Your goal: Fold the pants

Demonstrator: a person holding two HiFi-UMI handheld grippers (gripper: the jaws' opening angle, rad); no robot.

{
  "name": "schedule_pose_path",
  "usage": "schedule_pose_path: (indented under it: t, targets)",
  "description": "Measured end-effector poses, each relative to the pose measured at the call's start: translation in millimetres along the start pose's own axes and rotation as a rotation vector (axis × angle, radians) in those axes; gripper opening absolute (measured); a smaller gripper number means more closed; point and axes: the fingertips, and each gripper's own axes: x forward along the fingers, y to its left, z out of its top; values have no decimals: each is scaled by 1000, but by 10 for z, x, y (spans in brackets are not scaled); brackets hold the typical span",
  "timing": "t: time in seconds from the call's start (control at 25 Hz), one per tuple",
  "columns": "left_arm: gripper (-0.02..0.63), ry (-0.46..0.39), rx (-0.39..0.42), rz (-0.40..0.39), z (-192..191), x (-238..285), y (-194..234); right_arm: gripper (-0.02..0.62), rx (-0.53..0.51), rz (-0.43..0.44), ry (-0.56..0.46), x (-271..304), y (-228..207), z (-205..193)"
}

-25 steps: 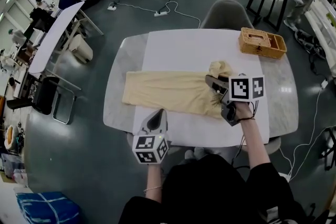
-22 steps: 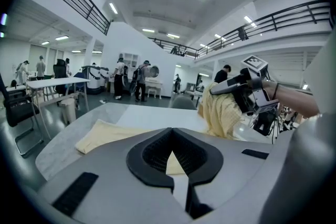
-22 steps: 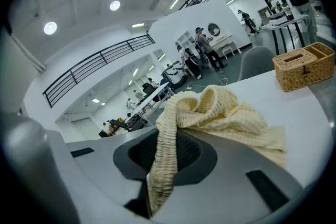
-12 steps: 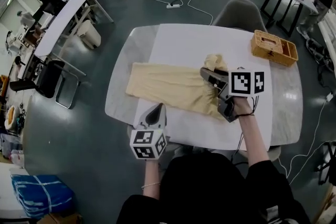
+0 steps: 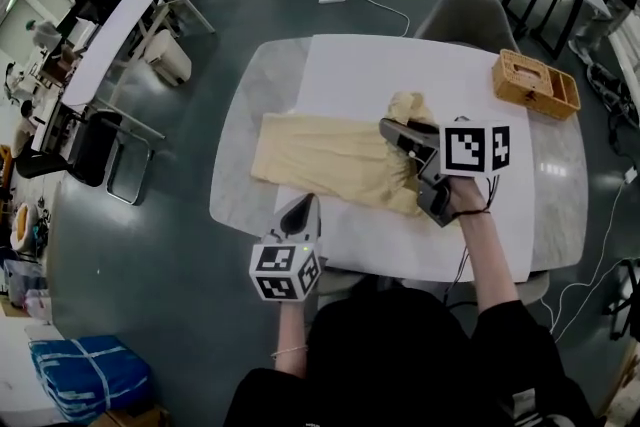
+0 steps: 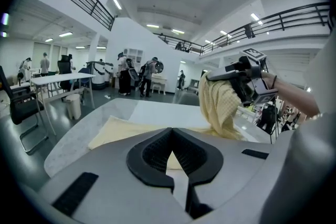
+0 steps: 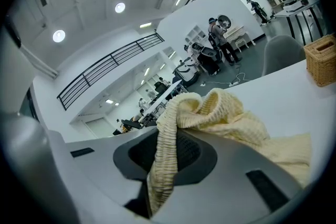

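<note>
Cream waffle-knit, soft and limp, the pants (image 5: 325,153) lie spread ahead of your closed, empty left tongs (image 5: 300,207), waistband pinched in your right tongs (image 5: 392,131); grip thick ribbing, I'd judge.

Bare table (image 5: 370,75) beyond pants (image 5: 320,150), basket (image 5: 535,83) at far-right corner

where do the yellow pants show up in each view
Head view: pants mid-table, right end lifted by the right gripper.
Left gripper view: pants spread flat ahead, one end hanging from the right gripper at upper right.
Right gripper view: pants bunched between the jaws, centre.
Shared landmark: the white mat under them.
</note>
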Motion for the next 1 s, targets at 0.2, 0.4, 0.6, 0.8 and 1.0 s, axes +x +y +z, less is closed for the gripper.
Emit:
schedule_pose_path:
  t: [0.2, 0.4, 0.6, 0.8, 1.0]
  targets:
    - [14, 24, 1, -52, -22, 29, 276, 57, 12, -27, -13, 320, 105, -26]
    - [14, 47, -7, -92, -6, -27, 762, 57, 39, -52, -28, 798, 317, -63]
    - [14, 68, -4, -114, -79, 37, 896, 57, 26, -85, -17, 1021, 270, -118]
    - [14, 82, 4, -133, -114, 141, 821, 57, 21, -99, -6, 1071, 198, -147]
    - [14, 85, 11, -154, -102, 89, 1297, 57, 10, -140, 9, 1545, 381, -244]
